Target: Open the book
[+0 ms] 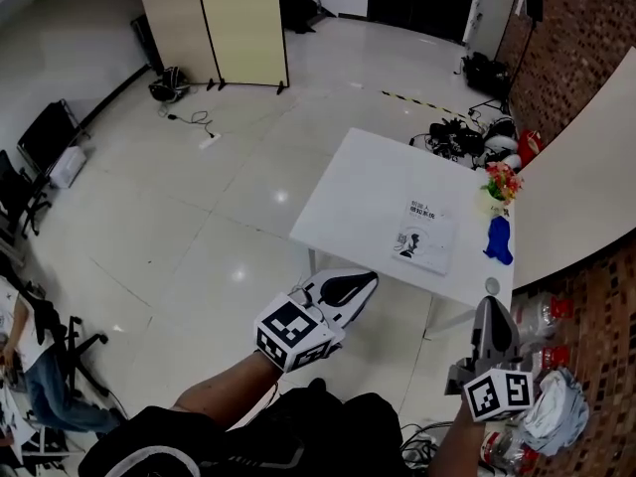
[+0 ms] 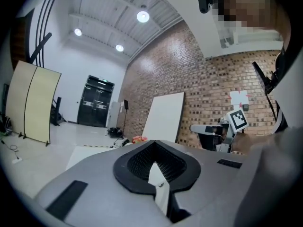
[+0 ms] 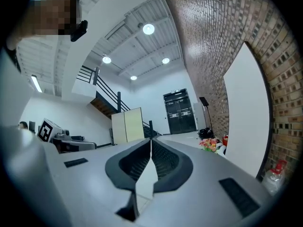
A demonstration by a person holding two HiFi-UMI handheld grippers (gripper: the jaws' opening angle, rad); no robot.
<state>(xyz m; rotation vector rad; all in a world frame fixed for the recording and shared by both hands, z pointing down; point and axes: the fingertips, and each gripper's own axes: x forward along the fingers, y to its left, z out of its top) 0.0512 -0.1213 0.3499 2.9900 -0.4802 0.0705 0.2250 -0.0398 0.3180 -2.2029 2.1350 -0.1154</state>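
Lying closed: book (image 1: 425, 238) | left gripper (image 1: 368, 281), right gripper (image 1: 494, 306) empty | title unreadable

The book (image 1: 425, 238) lies on the bench (image 1: 348, 187), toward its right side. The flowers (image 1: 500, 181) stand behind and right of it, at the edge. A folding screen (image 1: 214, 23) stands far behind, on the left.

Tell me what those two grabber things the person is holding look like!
The left gripper is a smooth, pointed plastic shell in white and grey with a black patch on top. The right gripper is grey. Their jaws are lined with black ribbed pads. Each carries a white cube printed with black square markers. The person wears a black top.
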